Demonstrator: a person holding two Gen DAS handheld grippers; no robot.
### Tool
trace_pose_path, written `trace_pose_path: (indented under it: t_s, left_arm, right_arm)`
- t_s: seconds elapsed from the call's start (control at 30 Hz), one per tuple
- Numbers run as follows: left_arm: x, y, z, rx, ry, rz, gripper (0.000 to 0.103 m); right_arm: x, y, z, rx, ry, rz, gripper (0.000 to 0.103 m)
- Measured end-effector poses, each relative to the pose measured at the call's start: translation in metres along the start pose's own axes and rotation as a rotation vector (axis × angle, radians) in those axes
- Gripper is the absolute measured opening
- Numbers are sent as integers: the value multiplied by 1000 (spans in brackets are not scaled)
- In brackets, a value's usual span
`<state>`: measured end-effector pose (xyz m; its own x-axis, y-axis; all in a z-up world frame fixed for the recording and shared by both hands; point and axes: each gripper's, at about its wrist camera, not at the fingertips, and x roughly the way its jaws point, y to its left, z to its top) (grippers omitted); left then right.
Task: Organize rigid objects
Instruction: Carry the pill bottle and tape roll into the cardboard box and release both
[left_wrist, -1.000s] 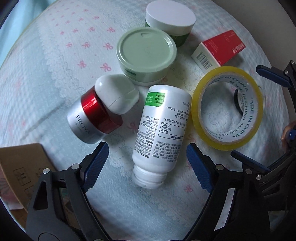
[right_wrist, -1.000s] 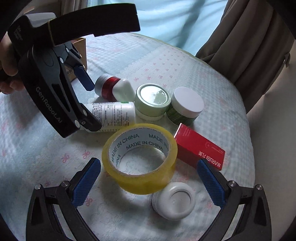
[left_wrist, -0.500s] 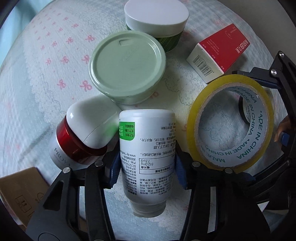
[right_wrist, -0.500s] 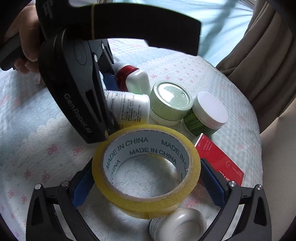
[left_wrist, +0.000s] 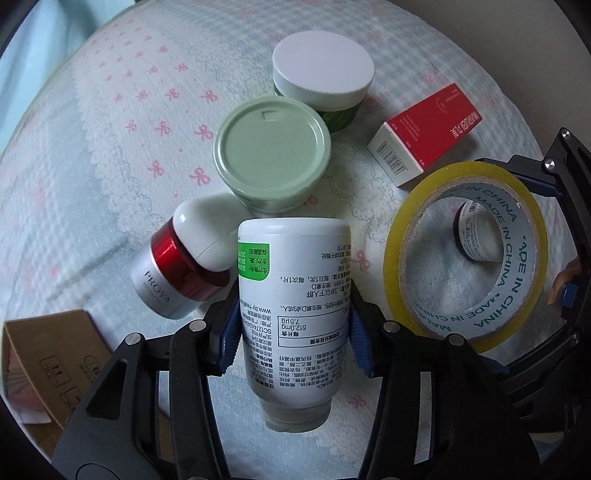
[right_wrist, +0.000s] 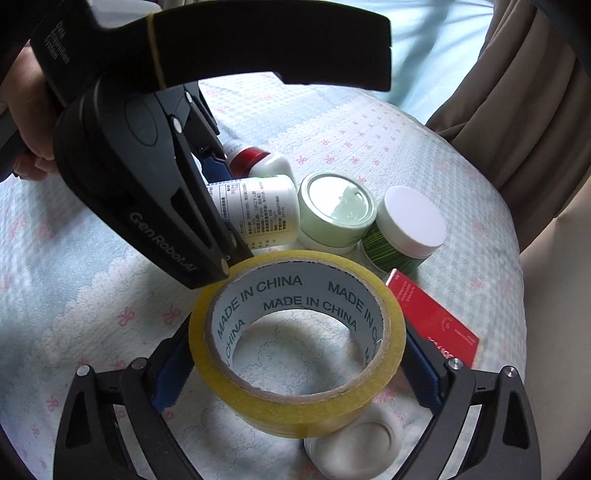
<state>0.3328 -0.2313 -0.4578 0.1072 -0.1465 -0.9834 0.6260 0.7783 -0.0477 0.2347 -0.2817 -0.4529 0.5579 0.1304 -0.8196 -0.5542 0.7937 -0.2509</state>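
My left gripper (left_wrist: 293, 334) is shut on a white pill bottle (left_wrist: 293, 306) with a green label, lying on its side on the cloth. The bottle also shows in the right wrist view (right_wrist: 258, 212), under the left gripper's black body (right_wrist: 147, 206). My right gripper (right_wrist: 297, 373) is shut on a yellow tape roll (right_wrist: 295, 402), pads on both sides; the roll also shows in the left wrist view (left_wrist: 395, 254). A red-and-silver jar (left_wrist: 177, 273) leans against the bottle's left side.
A pale green tin (left_wrist: 273, 147), a green jar with a white lid (left_wrist: 323, 75) and a red box (left_wrist: 428, 129) lie beyond on the patterned cloth (left_wrist: 110, 147). A small white jar (right_wrist: 354, 443) sits beneath the tape. A cardboard box (left_wrist: 44, 354) is at the left.
My left gripper moved forward and shut on the white bottle. My right gripper moved in and shut on the tape roll.
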Motion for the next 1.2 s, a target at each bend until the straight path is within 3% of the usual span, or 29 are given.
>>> trace_pose_path:
  t_s: [0.3,0.5,0.63,0.83,0.93,1.2]
  left_arm:
    - [-96,13,-21,-93,-114,12,46]
    - [-173,17,-48,-199,-242,29,46]
    - [-230,32,-77,-296,-303,57,46]
    - [-291,85,-138,-412,-369,81,46]
    - [-303,123,-169,-451,-383,75,46]
    - [-317,215,-245,-430,-368,98,46]
  right_arm:
    - [-75,-9,26,90,-33,-60,96]
    - [-151,-10,66,106,-101,-96,96]
    - [-197,-8,99,155,-131,-67,96]
    - [-239,17,150,214,-152,-28,96]
    - [-245,38,177,237,-150,-23,96]
    - [-227,104,245,402,-106,12,96]
